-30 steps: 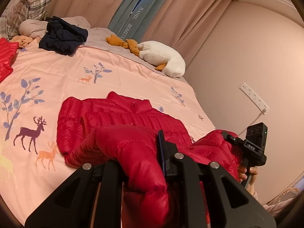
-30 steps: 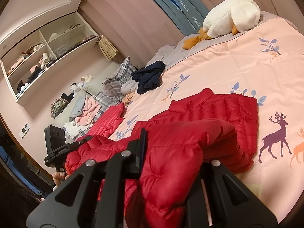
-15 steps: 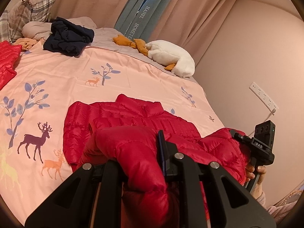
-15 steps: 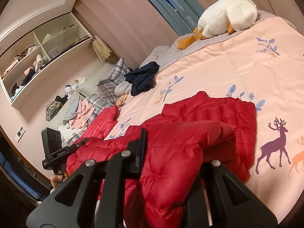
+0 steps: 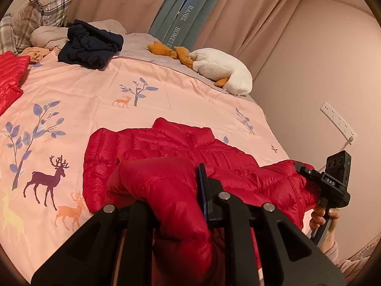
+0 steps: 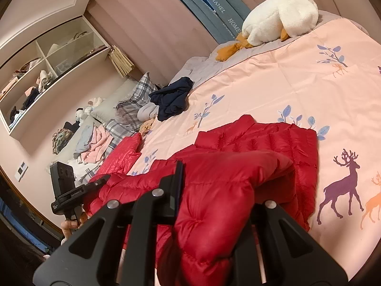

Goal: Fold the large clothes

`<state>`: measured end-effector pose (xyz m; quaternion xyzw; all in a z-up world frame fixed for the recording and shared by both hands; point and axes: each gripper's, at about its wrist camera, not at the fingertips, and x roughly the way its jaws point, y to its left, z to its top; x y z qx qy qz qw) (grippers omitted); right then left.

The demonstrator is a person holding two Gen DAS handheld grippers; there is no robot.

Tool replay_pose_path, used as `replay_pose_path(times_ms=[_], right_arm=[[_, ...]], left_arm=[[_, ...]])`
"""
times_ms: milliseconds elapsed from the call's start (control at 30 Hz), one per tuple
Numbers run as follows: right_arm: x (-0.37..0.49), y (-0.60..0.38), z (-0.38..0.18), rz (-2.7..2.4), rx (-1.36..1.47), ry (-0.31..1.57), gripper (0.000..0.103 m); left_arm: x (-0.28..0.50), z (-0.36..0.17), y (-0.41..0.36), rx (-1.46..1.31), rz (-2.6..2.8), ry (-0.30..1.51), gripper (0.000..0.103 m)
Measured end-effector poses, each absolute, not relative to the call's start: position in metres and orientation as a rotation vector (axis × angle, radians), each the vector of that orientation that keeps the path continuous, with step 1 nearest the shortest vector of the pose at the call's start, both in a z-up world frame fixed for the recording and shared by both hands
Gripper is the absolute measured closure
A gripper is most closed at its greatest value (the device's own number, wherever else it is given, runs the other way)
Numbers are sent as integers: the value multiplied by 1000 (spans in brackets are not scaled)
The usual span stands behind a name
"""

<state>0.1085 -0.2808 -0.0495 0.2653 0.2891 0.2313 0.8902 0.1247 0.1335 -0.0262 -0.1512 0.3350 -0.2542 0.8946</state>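
A red puffer jacket (image 5: 171,147) lies on the pink bedspread (image 5: 100,95), collar toward the far side. My left gripper (image 5: 181,190) is shut on the jacket's near hem at its left side and holds it lifted over the body. My right gripper (image 6: 209,190) is shut on the jacket (image 6: 262,143) at the hem's other end, also lifted. The right gripper shows at the right in the left wrist view (image 5: 333,186). The left gripper shows at the left in the right wrist view (image 6: 69,190). The hem sags between the two grippers.
A navy garment (image 5: 90,45) and a white goose plush (image 5: 221,71) lie at the bed's far side. Another red jacket (image 5: 9,76) lies at the left, by plaid pillows (image 5: 35,16). A wall (image 5: 321,71) with a power strip borders the right. Shelves (image 6: 47,66) hold clothes.
Both grippers have carried the lifted hem forward over the jacket toward its collar. Both stay shut on the jacket.
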Motion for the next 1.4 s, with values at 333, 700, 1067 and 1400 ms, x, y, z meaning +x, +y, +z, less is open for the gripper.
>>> replay_pose_path(times_ms=[333,700,1067,1400], right_arm=[[119,-283,-58,462,560,614,88],[133,-285,-69,439,571,633,88],[143,-285,-78,416,575,656,88],[150,-286,-84,403,575,670,88]], left_arm=[[138,-34,129,-302,-503,706,86],[155,-45,125,-300,-478,721,86],[167,-54,122,-287,-453,734,86],[172,-58,119,-278,-441,740,86]])
